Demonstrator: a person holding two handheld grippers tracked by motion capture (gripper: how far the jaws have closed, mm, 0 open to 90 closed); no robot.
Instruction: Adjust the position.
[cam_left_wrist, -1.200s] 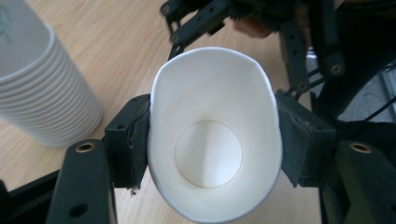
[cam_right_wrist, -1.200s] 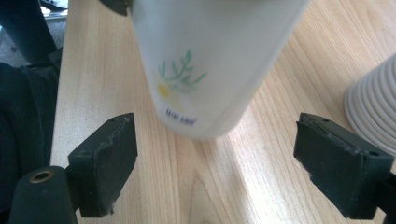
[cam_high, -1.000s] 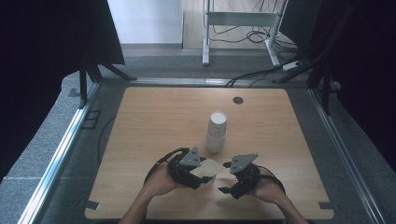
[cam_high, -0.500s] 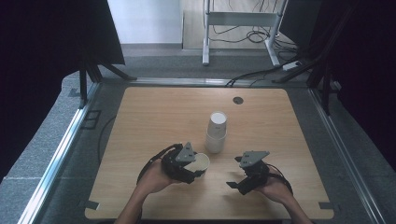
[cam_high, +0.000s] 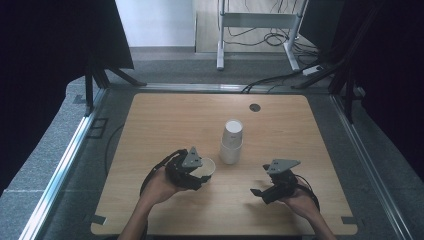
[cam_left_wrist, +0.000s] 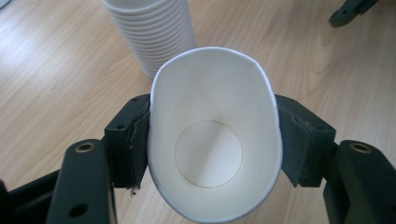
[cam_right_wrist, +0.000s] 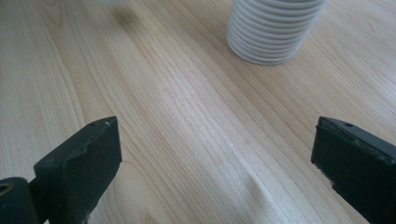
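Between the two black pads of the left gripper (cam_left_wrist: 212, 154) sits a single white paper cup (cam_left_wrist: 215, 140), squeezed oval by the clamped jaws, mouth toward the camera. Beside it, over bare light wooden table (cam_right_wrist: 187, 116), the right gripper (cam_right_wrist: 215, 168) has just been opening, nothing between its wide jaws. Beyond both stands the tall stack of white paper cups (cam_high: 232, 141).

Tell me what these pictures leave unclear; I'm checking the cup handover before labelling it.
- Paper cup: its outer wall and base, hidden by its own mouth in the left gripper view.
- Cup stack: its top, cut off by the right gripper view's upper edge; cup count too small to tell in the high view.
- Left gripper: pads hidden under its body in the high view.
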